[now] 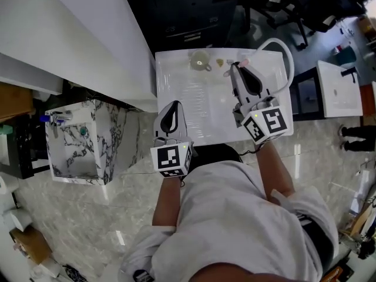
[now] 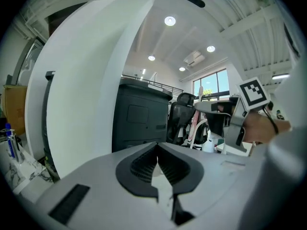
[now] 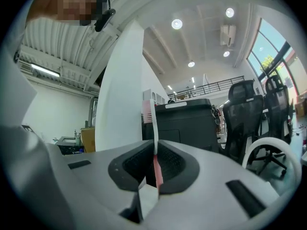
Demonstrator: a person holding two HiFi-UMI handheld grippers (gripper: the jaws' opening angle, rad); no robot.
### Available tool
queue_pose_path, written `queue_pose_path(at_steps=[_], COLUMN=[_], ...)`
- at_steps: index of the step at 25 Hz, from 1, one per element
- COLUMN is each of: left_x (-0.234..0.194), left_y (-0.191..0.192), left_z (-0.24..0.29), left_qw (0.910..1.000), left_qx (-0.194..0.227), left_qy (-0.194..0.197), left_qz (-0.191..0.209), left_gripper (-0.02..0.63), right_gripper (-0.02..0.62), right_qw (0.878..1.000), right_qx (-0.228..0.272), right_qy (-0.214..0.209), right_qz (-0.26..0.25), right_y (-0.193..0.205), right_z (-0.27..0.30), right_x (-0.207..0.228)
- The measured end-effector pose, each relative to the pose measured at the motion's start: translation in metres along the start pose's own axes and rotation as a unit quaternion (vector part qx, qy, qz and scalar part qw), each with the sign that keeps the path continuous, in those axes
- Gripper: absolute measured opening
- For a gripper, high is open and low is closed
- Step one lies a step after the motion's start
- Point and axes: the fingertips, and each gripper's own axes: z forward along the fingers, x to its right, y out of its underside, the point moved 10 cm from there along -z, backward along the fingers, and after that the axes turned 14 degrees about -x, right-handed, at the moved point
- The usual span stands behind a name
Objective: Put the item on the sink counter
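Office with a marble floor: a white desk [image 1: 194,107] stands ahead, and a marble sink [image 1: 108,135] is well apart to its left. The head view shows both claws over the desk and a cup [image 1: 200,60] at its far edge. The right claw [image 3: 154,146] is clamped on a toothbrush [image 3: 154,123]. Only the right gripper view shows this grip: handle upright between the jaws, pink bristles above the tips. The left claw [image 2: 157,148] is closed and empty, as the left gripper view confirms.

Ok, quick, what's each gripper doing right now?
Left gripper: closed, nothing between its fingers.
Right gripper: closed on a thin white and pink toothbrush.
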Motion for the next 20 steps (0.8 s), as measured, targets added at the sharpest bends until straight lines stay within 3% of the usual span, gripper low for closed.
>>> queue_pose_path(at_steps=[10, 20], left_x=[-0.013, -0.024], left_y=[-0.012, -0.005], left_z=[0.061, 0.099], left_qw=[0.9990, 0.9954], left_qx=[-0.045, -0.095], left_qy=[0.000, -0.005], left_qz=[0.007, 0.010], left_gripper=[0.011, 0.011], right_gripper=[0.022, 0.021], right_qw=[0.999, 0.995], right_qx=[-0.020, -0.052], right_qy=[-0.017, -0.032], right_qz=[0.036, 0.073], right_y=[0.010, 0.048], right_z=[0.064, 0.117], right_x=[0.040, 0.066])
